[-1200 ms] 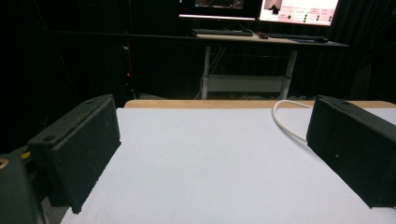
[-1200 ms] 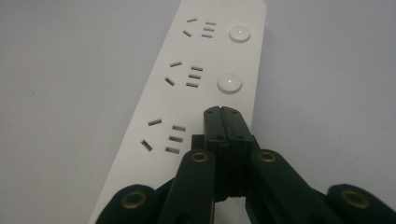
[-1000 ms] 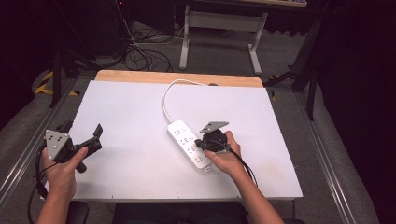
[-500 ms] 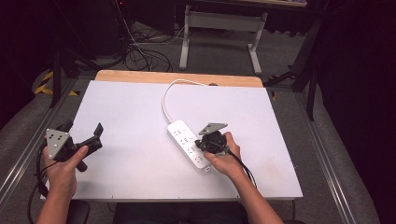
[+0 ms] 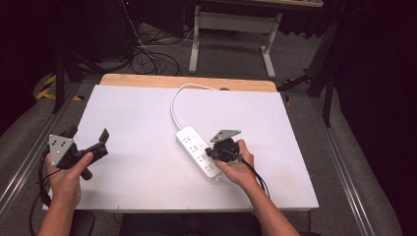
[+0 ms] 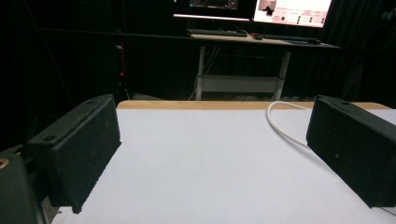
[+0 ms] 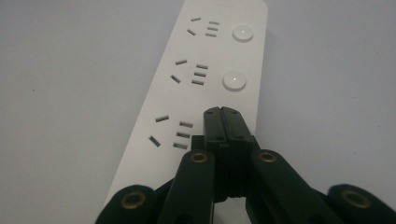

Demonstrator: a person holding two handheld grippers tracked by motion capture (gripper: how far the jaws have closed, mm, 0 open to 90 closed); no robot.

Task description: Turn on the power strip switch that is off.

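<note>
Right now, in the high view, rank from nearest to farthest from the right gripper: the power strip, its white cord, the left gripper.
From the right gripper:
1. Power strip: directly under the shut tips, mid-table.
2. White cord: loops off the strip's far end toward the wooden edge.
3. Left gripper: open, near the table's left edge.

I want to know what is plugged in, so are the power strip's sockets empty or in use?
Empty, as far as visible: the power strip shows three bare socket sets. The shut right gripper covers the spot beside the third.
</note>
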